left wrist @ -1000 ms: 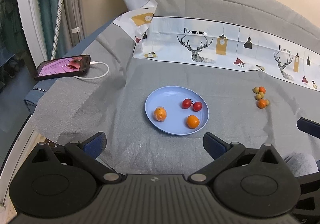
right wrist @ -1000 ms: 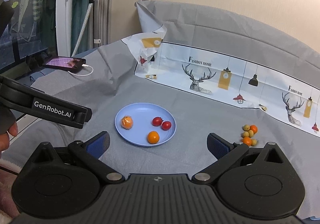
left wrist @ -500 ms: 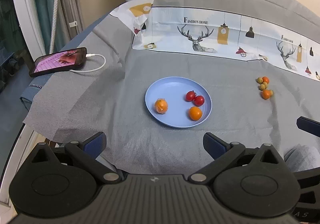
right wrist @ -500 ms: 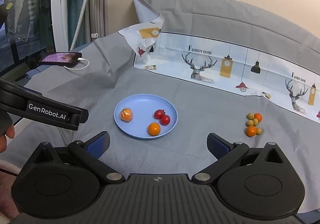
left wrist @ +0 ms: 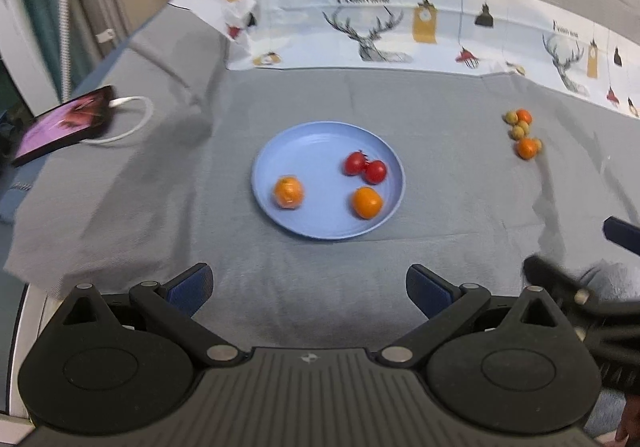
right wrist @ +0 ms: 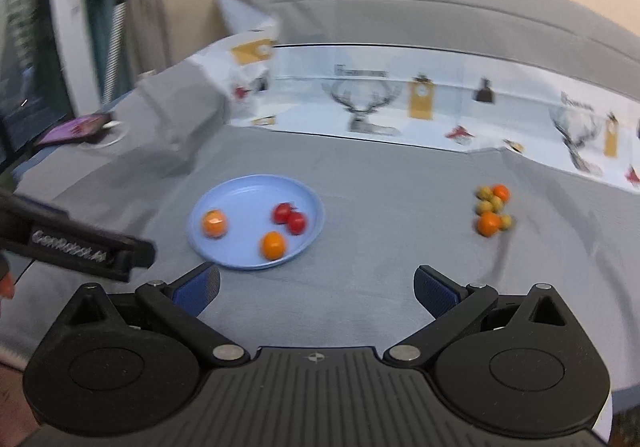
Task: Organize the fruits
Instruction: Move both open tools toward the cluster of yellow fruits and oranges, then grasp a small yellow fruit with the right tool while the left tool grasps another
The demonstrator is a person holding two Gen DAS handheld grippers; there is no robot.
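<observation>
A blue plate (left wrist: 320,143) (right wrist: 248,191) sits on the grey cloth. It holds two orange fruits (left wrist: 288,192) (left wrist: 367,202) and two red tomatoes (left wrist: 366,167) (right wrist: 290,218). A small pile of orange and yellow-green fruits (left wrist: 522,133) (right wrist: 492,209) lies on the cloth to the plate's right. My left gripper (left wrist: 309,289) is open and empty, short of the plate's near rim. My right gripper (right wrist: 316,293) is open and empty, short of the gap between plate and pile.
A phone (left wrist: 60,123) on a white cable lies at the far left near the cloth's edge. A white printed cloth with deer (left wrist: 400,31) runs along the back. The left gripper's body (right wrist: 80,247) shows at the left of the right wrist view.
Both grippers have moved forward toward the plate and the fruit pile, which now look larger. Both views are motion-blurred. The jaws stay open.
</observation>
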